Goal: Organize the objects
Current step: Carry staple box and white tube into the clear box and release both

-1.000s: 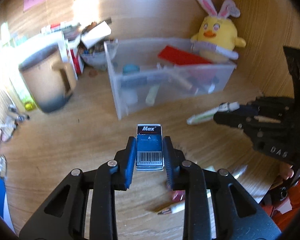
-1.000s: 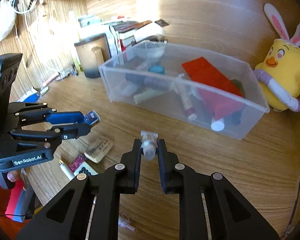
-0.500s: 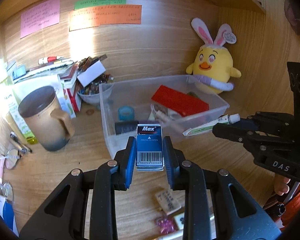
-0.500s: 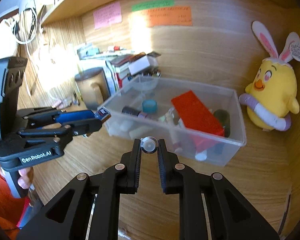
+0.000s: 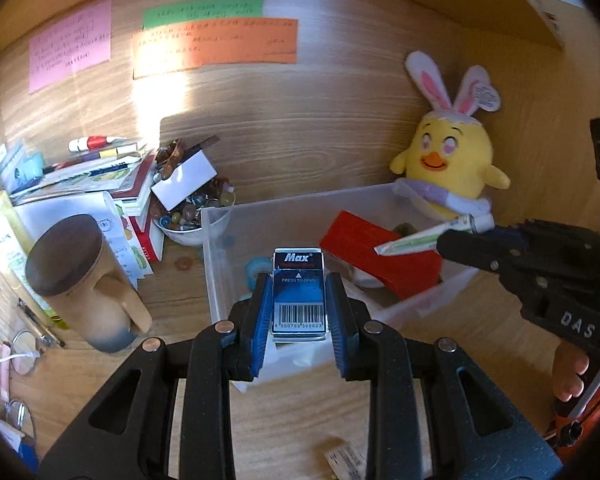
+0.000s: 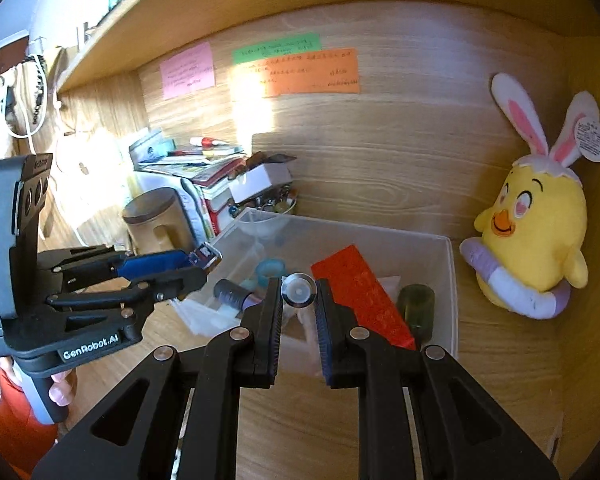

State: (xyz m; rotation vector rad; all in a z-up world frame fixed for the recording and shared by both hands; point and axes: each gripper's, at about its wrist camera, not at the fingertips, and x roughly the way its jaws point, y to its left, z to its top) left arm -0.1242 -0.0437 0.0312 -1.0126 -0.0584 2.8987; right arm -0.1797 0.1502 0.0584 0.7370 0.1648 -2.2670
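My left gripper (image 5: pixel 299 280) is shut on a small blue Max staple box (image 5: pixel 299 300) with a barcode, held above the near wall of the clear plastic bin (image 5: pixel 216 264). My right gripper (image 6: pixel 298 292) is shut on a white-capped tube (image 6: pixel 298 289), seen cap-end on. In the left wrist view that tube (image 5: pixel 436 232) sticks out leftward from the right gripper (image 5: pixel 444 240) over the bin's right end. In the right wrist view the left gripper (image 6: pixel 204 258) with the box (image 6: pixel 205 255) hangs over the bin (image 6: pixel 452 280) at its left end. The bin holds a red flat box (image 5: pixel 380 252), a teal cap, a dark jar and tubes.
A yellow chick plush (image 5: pixel 448 168) with rabbit ears sits right of the bin against the back wall. A brown lidded mug (image 5: pixel 80 284), stacked books (image 5: pixel 100 176) and a bowl of trinkets (image 5: pixel 188 216) crowd the left. A shelf hangs overhead. A small packet (image 5: pixel 344 460) lies on the desk in front.
Both grippers have risen and moved toward the bin with their loads. The bin now sits lower and nearer in both views, and the wall notes have come into sight.
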